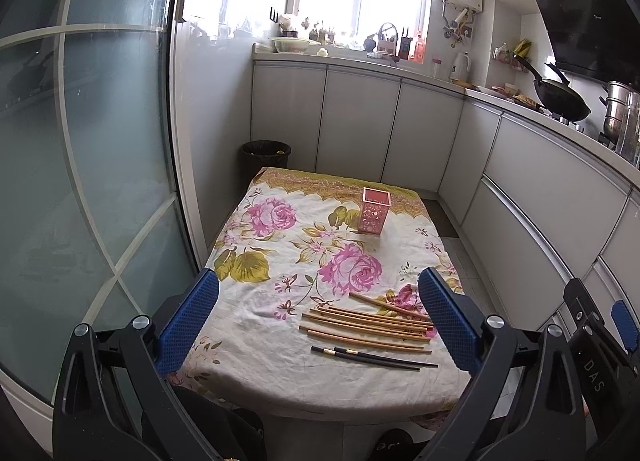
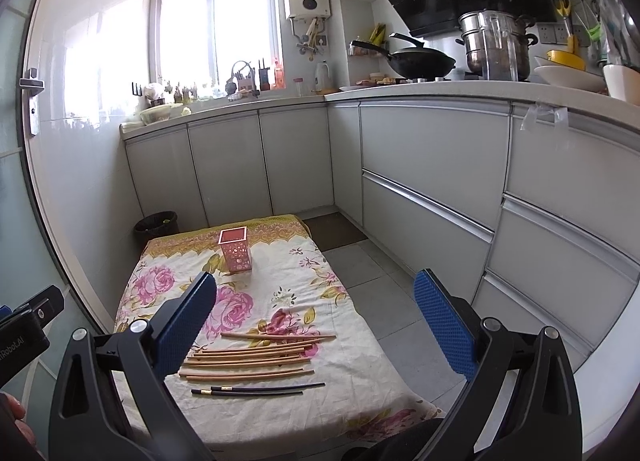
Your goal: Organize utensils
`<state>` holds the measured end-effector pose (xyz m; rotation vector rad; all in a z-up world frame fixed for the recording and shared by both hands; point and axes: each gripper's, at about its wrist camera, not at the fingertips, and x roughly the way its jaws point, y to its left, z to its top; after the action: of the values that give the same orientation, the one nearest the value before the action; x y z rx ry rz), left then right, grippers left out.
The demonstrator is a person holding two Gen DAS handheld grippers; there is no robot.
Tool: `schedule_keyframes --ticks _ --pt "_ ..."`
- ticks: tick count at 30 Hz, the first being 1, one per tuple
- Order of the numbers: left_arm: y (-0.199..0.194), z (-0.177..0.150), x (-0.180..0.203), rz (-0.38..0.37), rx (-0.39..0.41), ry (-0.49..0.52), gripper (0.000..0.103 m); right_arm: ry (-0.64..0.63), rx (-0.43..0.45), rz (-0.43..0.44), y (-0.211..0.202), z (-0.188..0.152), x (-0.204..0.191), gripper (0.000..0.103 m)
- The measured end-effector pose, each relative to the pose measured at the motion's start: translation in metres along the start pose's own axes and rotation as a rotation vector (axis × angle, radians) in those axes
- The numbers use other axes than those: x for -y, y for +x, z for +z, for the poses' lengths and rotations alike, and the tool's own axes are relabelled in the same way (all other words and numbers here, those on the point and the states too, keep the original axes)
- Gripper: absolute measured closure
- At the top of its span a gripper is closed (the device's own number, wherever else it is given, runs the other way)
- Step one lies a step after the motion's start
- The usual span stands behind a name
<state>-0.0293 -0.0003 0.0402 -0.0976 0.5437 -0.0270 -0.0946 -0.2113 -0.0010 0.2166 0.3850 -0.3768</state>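
Both claws hang above the near end of a small counter [image 1: 256, 389] draped in a floral cloth [image 1: 280, 261]. The left claw [image 1: 318, 315] is spread wide, its blue pads [image 1: 188, 325] far apart with nothing between them. The right claw [image 2: 316, 325] is just as wide open and also empty; its right pad sits out over the tiled floor [image 2: 400, 301] beside the counter.

The wooden chopsticks [image 1: 368, 323] lie flat on the cloth near the front edge, roughly side by side in a loose row, some touching or crossing at the ends. One stick at the far side of the row is angled away from the others. How many there are is hard to tell, as the right pad of the left claw covers their tips. Just in front of them, closer to the edge, lies a black pair [image 1: 372, 357] with gold bands, the two sticks nearly parallel and overlapping.

A pink holder [image 1: 374, 209] with cut-out walls stands upright toward the far end of the counter, well apart from the chopsticks, and looks empty. A dark bin [image 1: 265, 159] stands on the floor past the far end, against the grey cabinets [image 1: 360, 121]. A wok [image 2: 420, 61] and steel pots [image 2: 496, 41] sit on the stove to the right.
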Motion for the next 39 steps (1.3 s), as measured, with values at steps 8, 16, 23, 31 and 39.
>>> schedule_keyframes --ticks 8,16,23,31,39 --pt "-0.005 0.005 0.001 -0.002 0.031 0.007 0.007 -0.002 0.031 0.007 -0.007 0.01 -0.002 0.007" --pt "-0.004 0.007 0.005 -0.007 0.033 0.013 0.007 0.009 0.029 0.008 -0.005 0.015 0.0 0.007" --pt "0.03 0.012 0.024 -0.048 -0.039 0.108 0.007 0.036 -0.037 -0.004 0.017 0.014 0.009 0.007" --pt "0.134 0.018 0.091 -0.202 -0.174 0.483 0.007 0.264 -0.341 0.022 0.115 -0.023 0.062 0.007" --pt "0.241 -0.04 0.178 -0.475 -0.397 1.059 0.007 0.519 -0.418 -0.088 0.17 -0.08 0.123 0.007"
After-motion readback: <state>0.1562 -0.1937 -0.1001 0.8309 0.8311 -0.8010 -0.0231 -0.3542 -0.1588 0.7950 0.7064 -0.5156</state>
